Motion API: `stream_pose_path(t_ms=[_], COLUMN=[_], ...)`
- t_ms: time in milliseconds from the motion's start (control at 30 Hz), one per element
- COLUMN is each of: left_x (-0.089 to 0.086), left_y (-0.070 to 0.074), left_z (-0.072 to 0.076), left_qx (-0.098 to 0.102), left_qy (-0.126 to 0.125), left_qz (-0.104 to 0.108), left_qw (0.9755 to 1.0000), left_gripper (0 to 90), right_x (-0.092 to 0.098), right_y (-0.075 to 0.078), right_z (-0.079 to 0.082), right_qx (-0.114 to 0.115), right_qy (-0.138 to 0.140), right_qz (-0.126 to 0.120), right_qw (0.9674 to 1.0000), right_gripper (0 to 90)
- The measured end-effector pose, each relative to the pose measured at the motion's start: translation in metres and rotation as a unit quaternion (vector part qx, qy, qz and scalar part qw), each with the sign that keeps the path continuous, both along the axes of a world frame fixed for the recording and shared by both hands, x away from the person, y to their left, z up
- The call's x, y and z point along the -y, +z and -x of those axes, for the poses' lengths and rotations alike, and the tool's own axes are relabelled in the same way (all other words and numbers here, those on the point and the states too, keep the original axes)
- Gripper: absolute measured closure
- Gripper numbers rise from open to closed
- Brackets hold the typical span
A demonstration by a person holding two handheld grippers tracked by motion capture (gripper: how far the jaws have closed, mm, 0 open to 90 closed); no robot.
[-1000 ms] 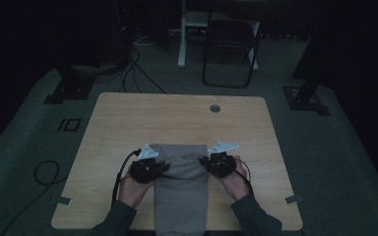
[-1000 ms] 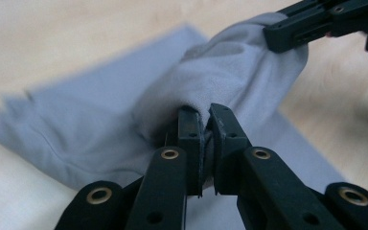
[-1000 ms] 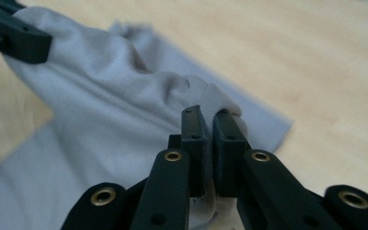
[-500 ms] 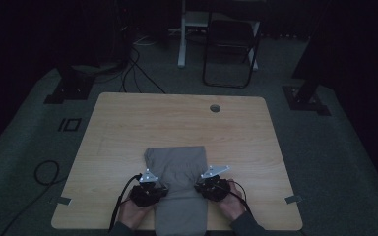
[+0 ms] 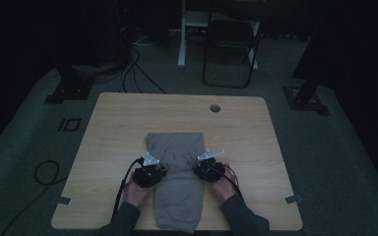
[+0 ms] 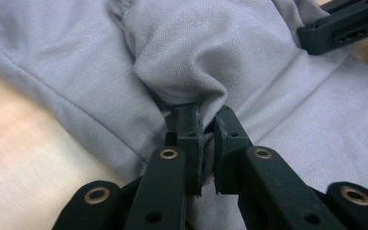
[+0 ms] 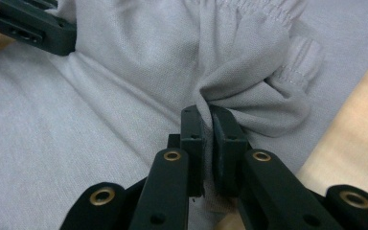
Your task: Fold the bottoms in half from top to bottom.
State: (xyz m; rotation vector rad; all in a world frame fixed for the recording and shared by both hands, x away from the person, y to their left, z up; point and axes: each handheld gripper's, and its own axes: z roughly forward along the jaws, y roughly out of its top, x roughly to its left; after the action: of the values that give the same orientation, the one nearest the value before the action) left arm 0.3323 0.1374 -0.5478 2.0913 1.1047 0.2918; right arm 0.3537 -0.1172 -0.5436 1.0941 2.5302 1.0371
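A grey garment [image 5: 176,147] with an elastic band lies lengthwise on the wooden table [image 5: 118,118], its near end hanging over the front edge. My left gripper [image 5: 161,170] sits at its left side and my right gripper [image 5: 197,170] at its right side. In the left gripper view the left gripper [image 6: 207,114] is shut on a bunched fold of the cloth [image 6: 182,48], with the other gripper's jaw at the top right. In the right gripper view the right gripper [image 7: 207,114] pinches a gathered piece of the cloth [image 7: 249,72] at the elastic band. Both pinched folds rest over a flat layer of the same garment.
A round cable hole [image 5: 215,107] sits near the table's far edge. A black chair [image 5: 231,44] and a white post [image 5: 182,34] stand behind the table, with cables [image 5: 138,73] and dark stand feet [image 5: 71,86] on the floor. Bare wood lies on both sides of the garment.
Both grippers, still holding the cloth, came toward the person and then went a little forward and down. The garment's far edge now lies farther up the table.
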Motion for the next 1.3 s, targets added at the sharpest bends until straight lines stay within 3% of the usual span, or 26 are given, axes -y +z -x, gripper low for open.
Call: stream_pose_path(t_ms=[333, 467, 533, 667, 700, 733, 767, 867, 967, 1000, 1100, 1167, 1233, 1267, 1300], left_x=[0.001, 0.004, 0.005, 0.002, 0.000, -0.006, -0.008, -0.010, -0.011, -0.011, -0.011, -0.014, -0.019, -0.019, -0.021], left_y=[0.001, 0.001, 0.002, 0.006, 0.010, 0.023, 0.032, 0.061, 0.085, 0.085, 0.093, 0.089, 0.076, 0.076, 0.062], left_z=[-0.044, -0.062, -0.068, -0.076, -0.077, -0.078, -0.079, -0.078, -0.072, -0.072, -0.063, -0.056, -0.042, -0.042, -0.032], left_qx=[0.015, 0.017, 0.015, 0.004, 0.004, 0.016, 0.024, 0.050, 0.071, 0.071, 0.080, 0.069, 0.048, 0.048, 0.027], left_qy=[0.030, 0.054, 0.064, 0.070, 0.070, 0.068, 0.066, 0.057, 0.053, 0.053, 0.039, 0.035, 0.025, 0.025, 0.016], left_qz=[-0.017, -0.023, -0.021, -0.003, 0.008, 0.036, 0.047, 0.063, 0.090, 0.090, 0.086, 0.096, 0.105, 0.105, 0.097], left_qw=[0.9993, 0.9981, 0.9976, 0.9975, 0.9975, 0.9969, 0.9964, 0.9951, 0.9920, 0.9920, 0.9923, 0.9924, 0.9930, 0.9930, 0.9948], left_gripper=[83.3, 83.3, 83.4, 83.8, 83.8, 84.2, 84.3, 84.5, 84.5, 84.5, 84.5, 84.4, 84.3, 84.0, 83.7], right_x=[-0.009, -0.014, -0.015, -0.015, -0.015, -0.010, -0.007, -0.001, 0.002, 0.002, 0.006, 0.009, 0.010, 0.010, 0.009], right_y=[0.001, 0.001, 0.001, 0.003, 0.003, 0.010, 0.015, 0.035, 0.057, 0.057, 0.076, 0.077, 0.072, 0.072, 0.061], right_z=[-0.045, -0.066, -0.073, -0.084, -0.084, -0.084, -0.084, -0.081, -0.076, -0.076, -0.059, -0.050, -0.040, -0.040, -0.028], right_qx=[-0.004, -0.005, -0.011, -0.009, -0.009, -0.001, 0.006, 0.034, 0.071, 0.071, 0.102, 0.104, 0.093, 0.093, 0.081], right_qy=[-0.036, -0.061, -0.073, -0.073, -0.073, -0.079, -0.080, -0.081, -0.079, -0.079, -0.066, -0.058, -0.045, -0.045, -0.032], right_qz=[-0.004, -0.007, -0.012, -0.011, -0.011, -0.025, -0.035, -0.050, -0.051, -0.051, -0.047, -0.049, -0.053, -0.053, -0.043], right_qw=[0.9994, 0.9981, 0.9972, 0.9972, 0.9972, 0.9966, 0.9962, 0.9949, 0.9930, 0.9930, 0.9914, 0.9917, 0.9933, 0.9933, 0.9953], right_gripper=[85.8, 85.7, 85.7, 85.5, 85.5, 85.7, 85.8, 86.0, 86.2, 86.2, 86.3, 86.2, 86.2, 86.2, 86.0])
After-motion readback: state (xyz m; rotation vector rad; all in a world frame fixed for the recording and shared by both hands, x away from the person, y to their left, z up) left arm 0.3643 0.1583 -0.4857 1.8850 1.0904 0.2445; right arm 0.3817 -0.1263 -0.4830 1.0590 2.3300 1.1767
